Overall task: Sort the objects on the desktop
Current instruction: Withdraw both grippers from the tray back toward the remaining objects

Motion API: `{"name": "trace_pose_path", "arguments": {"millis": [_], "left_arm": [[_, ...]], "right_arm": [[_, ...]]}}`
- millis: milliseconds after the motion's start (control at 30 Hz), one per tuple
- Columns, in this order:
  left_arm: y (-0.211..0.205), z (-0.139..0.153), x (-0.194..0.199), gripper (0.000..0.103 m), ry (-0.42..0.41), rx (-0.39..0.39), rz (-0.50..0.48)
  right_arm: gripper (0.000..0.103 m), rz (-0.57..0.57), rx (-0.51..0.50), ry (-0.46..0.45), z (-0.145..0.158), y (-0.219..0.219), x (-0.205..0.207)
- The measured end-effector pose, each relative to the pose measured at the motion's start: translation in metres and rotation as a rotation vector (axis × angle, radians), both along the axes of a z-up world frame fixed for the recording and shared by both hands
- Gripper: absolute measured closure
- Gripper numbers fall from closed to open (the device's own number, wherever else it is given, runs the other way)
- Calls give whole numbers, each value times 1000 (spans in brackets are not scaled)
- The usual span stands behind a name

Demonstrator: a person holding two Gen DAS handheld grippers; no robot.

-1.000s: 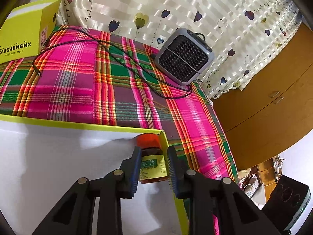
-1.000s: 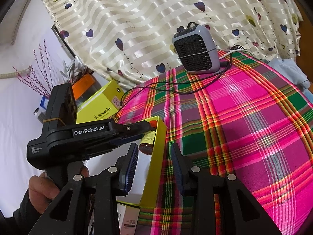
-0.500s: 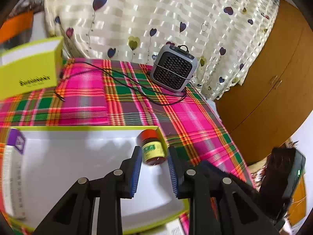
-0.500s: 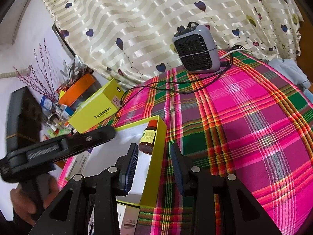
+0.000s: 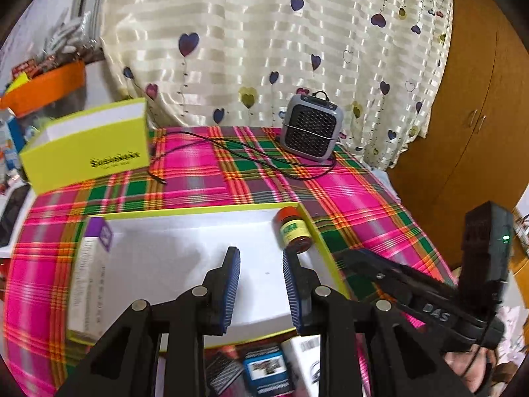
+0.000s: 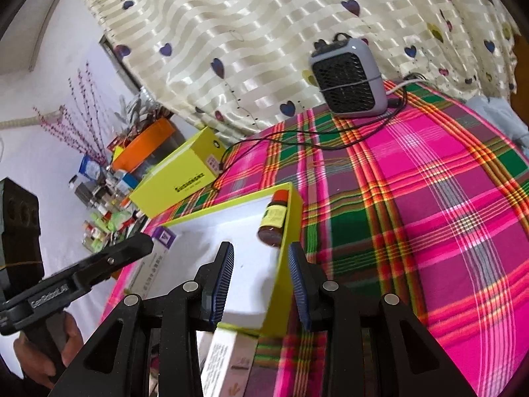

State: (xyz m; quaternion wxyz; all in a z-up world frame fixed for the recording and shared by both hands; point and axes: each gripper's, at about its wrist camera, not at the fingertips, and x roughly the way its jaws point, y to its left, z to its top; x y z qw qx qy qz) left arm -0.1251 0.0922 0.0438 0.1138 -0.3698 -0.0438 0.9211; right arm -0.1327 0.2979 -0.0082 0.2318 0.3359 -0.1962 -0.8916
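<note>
A small brown bottle (image 5: 292, 230) with an orange cap and yellow-green label lies on its side in the far right corner of a white-lined yellow-green tray (image 5: 198, 210). My left gripper (image 5: 259, 258) hovers open and empty over the tray's white floor, short of the bottle. A long white box with a purple end (image 5: 87, 281) lies along the tray's left side. My right gripper (image 6: 259, 253) is open and empty above the tray's near right wall (image 6: 287, 248), with the bottle (image 6: 272, 220) just beyond its fingertips.
A grey fan heater (image 5: 310, 132) and its black cable (image 5: 231, 145) sit at the back of the plaid cloth. A closed yellow box (image 5: 86, 152) stands back left. Several small boxes (image 5: 264, 370) lie at the near edge. A wooden cabinet (image 5: 463, 115) is on the right.
My left gripper has drawn back and risen away from the bottle, which stays lying in the tray corner. The view now takes in the whole tray. My right gripper has not moved.
</note>
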Motion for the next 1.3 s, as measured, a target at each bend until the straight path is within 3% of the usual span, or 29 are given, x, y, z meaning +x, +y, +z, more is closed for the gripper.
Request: {"name": "trace_pose_path", "arguments": {"millis": [100, 267, 600, 1300], "left_arm": [[-6, 2, 11, 76, 18, -31, 21], [-14, 3, 23, 76, 30, -49, 37], [-29, -8, 44, 76, 15, -58, 54], [-92, -30, 75, 76, -19, -3, 109]], "right_arm": [[67, 20, 42, 4, 4, -8, 13], [56, 51, 77, -1, 9, -16, 34], [56, 49, 170, -47, 7, -25, 61], [56, 77, 293, -149, -11, -46, 72]]}}
